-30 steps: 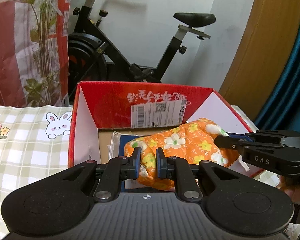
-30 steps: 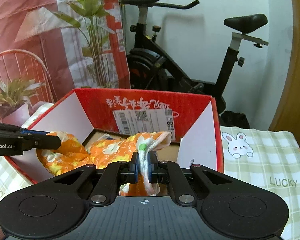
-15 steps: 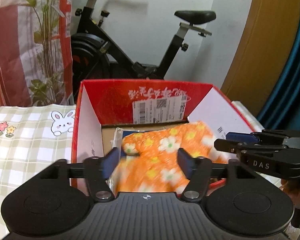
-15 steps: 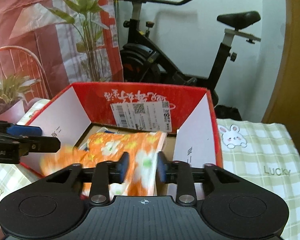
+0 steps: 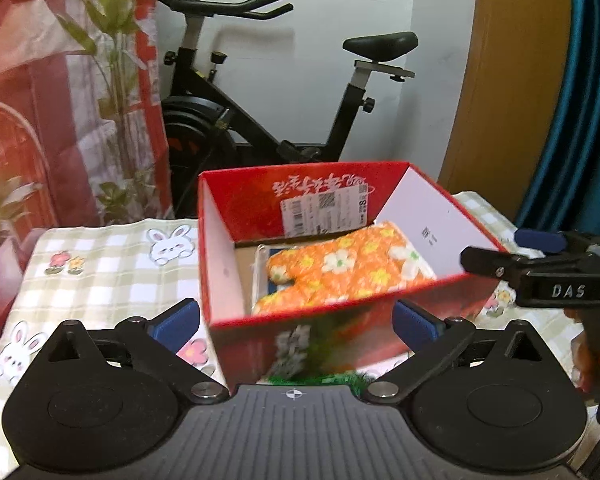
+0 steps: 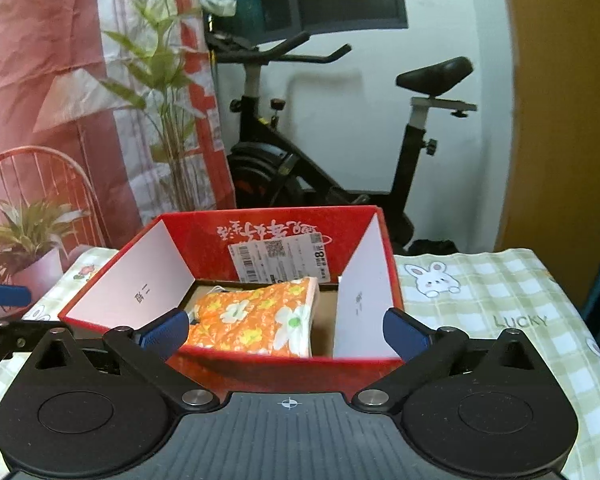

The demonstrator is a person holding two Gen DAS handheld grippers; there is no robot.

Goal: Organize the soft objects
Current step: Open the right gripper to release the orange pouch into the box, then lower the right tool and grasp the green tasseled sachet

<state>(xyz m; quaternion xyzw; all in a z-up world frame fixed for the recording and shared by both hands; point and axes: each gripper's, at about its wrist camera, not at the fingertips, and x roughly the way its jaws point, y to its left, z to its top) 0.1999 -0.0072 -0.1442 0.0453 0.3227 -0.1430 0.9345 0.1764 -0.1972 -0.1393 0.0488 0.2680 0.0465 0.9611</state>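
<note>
Two grippers are ours, one in each hand, and both stand spread wide with nothing between the blue pads. Their jaws have just been opening. Our left gripper hangs just short of the near wall of a red cardboard box, and our right gripper does the same in its own view; from the left wrist view we see the right gripper's black fingers poking in at the right edge, close to the box's right flap.

Inside the box lies the orange flowered cloth, a soft folded piece printed with white and yellow flowers. It rests on the box floor, free of both grippers, partly over a white and blue item beneath it that we cannot identify.

A white shipping label is stuck to the far inner wall. The box sits on a green checked tablecloth printed with bunnies. Behind it stands a black exercise bike against a white wall.
</note>
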